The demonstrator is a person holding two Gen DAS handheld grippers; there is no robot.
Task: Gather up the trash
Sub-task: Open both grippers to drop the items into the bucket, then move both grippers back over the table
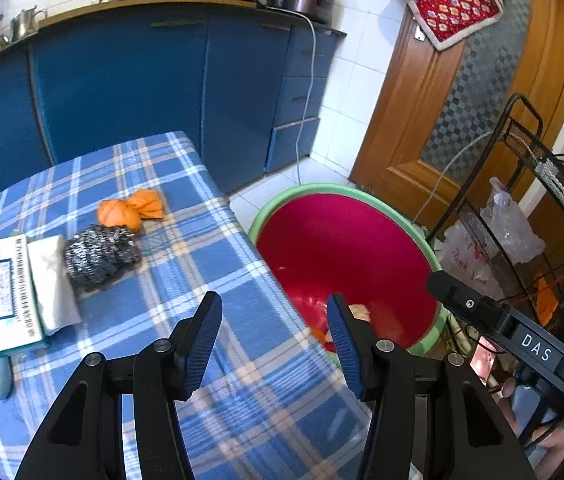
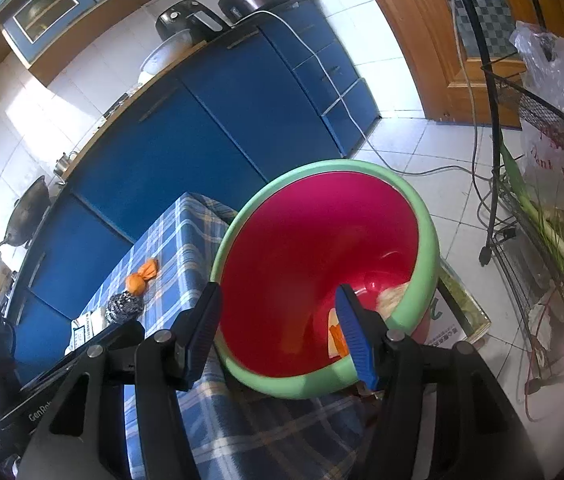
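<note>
Boxed packet [image 1: 10, 292] on tablecloth, left wrist view only.

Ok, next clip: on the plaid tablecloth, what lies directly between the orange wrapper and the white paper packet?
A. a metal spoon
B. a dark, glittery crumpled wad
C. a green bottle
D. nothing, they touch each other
B: in the left wrist view a dark, glittery crumpled wad sits on the plaid tablecloth, with the orange wrapper just behind it and the white paper packet on its other side.
</note>
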